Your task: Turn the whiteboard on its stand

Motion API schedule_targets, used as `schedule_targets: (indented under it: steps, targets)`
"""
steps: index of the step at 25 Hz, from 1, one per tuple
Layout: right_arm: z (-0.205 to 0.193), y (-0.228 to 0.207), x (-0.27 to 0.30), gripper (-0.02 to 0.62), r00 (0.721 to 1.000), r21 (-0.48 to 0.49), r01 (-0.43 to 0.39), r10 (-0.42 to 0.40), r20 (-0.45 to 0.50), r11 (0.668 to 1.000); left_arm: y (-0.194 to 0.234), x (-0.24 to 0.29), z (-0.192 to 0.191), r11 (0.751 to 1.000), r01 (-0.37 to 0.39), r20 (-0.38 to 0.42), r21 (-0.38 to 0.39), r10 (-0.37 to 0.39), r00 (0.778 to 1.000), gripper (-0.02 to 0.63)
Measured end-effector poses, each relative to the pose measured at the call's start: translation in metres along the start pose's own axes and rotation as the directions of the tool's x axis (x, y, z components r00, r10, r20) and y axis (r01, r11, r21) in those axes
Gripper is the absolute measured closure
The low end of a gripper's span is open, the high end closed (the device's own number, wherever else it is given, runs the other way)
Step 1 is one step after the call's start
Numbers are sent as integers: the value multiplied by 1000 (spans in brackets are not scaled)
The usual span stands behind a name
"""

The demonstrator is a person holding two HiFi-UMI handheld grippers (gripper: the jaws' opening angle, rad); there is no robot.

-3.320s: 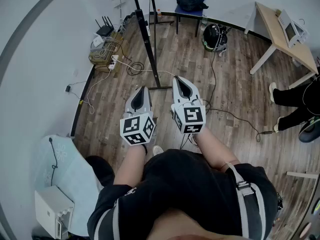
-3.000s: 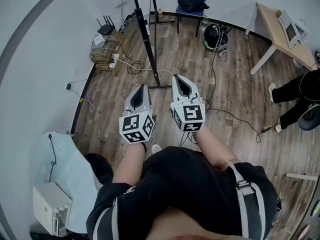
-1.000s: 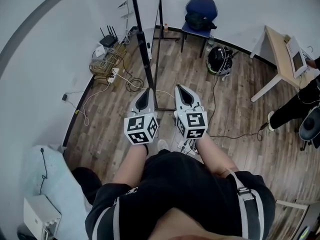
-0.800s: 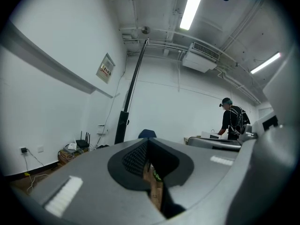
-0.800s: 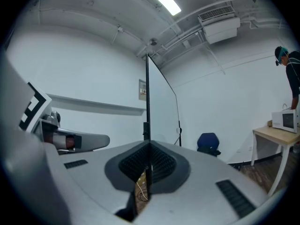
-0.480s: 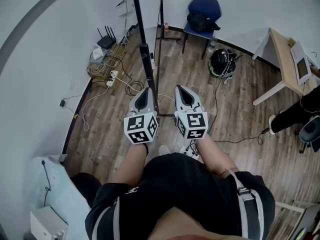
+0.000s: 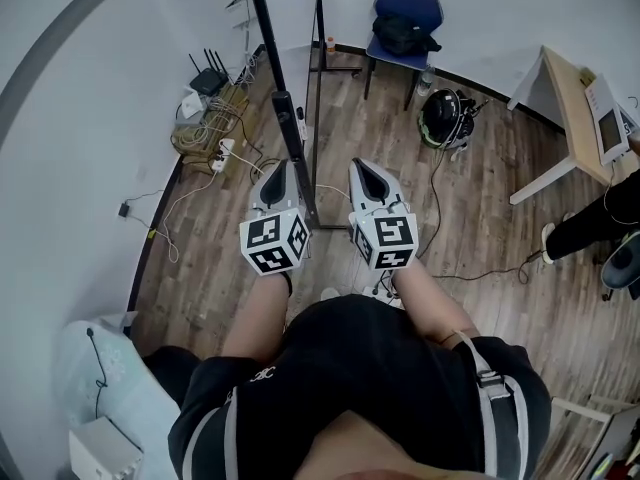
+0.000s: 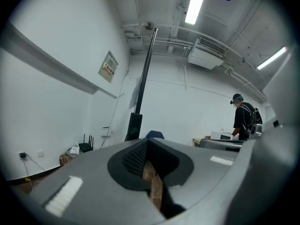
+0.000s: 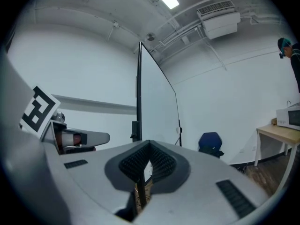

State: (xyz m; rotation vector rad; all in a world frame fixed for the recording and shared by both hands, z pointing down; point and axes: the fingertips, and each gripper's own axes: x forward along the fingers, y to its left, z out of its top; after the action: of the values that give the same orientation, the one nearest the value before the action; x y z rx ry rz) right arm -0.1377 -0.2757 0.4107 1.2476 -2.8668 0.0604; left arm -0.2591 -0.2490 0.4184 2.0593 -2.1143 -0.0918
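Note:
The whiteboard (image 9: 157, 109) is a tall white panel in a thin black frame, seen at a slant ahead in the right gripper view. In the head view only its black stand posts (image 7: 268, 78) show, rising from the wood floor just ahead of both grippers. The left gripper view shows one black post (image 8: 140, 93) with a clamp block on it. My left gripper (image 7: 275, 175) is shut and empty, a short way from the near post. My right gripper (image 7: 366, 173) is shut too, with nothing in it, to the right of the stand's foot (image 7: 312, 218).
Routers and tangled cables (image 7: 212, 108) lie by the left wall. A blue chair (image 7: 405, 8) with a bag, a black helmet (image 7: 443, 116) and a wooden table (image 7: 575, 98) stand to the right. A person (image 8: 243, 121) stands by that table. A floor cable (image 7: 470, 268) runs rightward.
I have come closer to the stand; its posts now sit nearer the gripper tips. The left gripper has shifted slightly left and forward. Both grippers stay shut.

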Motion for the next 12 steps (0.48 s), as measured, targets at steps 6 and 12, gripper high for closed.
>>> schedule_targets:
  steps: [6, 12]
  targets:
    - [2, -7, -2, 591, 999, -6, -45, 45, -7, 999, 8, 7, -1, 997, -76, 3, -13, 76, 997, 598]
    - [-7, -31, -10, 591, 999, 8, -31, 31, -31, 999, 11, 34, -7, 996, -83, -4, 29, 83, 997, 415]
